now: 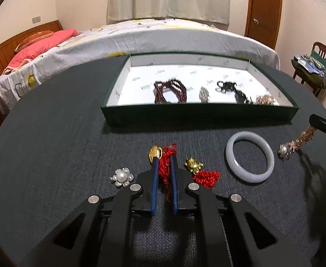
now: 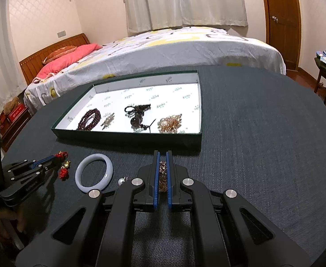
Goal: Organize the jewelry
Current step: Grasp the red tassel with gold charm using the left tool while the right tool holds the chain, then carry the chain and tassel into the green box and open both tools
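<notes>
A green tray with a white lining (image 1: 198, 113) (image 2: 127, 136) lies on the dark table and holds dark red beads (image 1: 169, 91), a small silver piece, black beads (image 2: 137, 113) and a gold chain cluster (image 2: 169, 123). My left gripper (image 1: 164, 155) is shut on a red-cord gold charm (image 1: 166, 162), also seen in the right wrist view (image 2: 60, 155). My right gripper (image 2: 162, 153) is shut on a gold chain with a pearl (image 2: 162, 175) (image 1: 296, 143).
On the table lie a pale jade bangle (image 1: 249, 156) (image 2: 94, 172), a second red-cord gold charm (image 1: 198, 170) and a pearl flower brooch (image 1: 121, 176). A bed stands behind the table, a chair with clothes at the right.
</notes>
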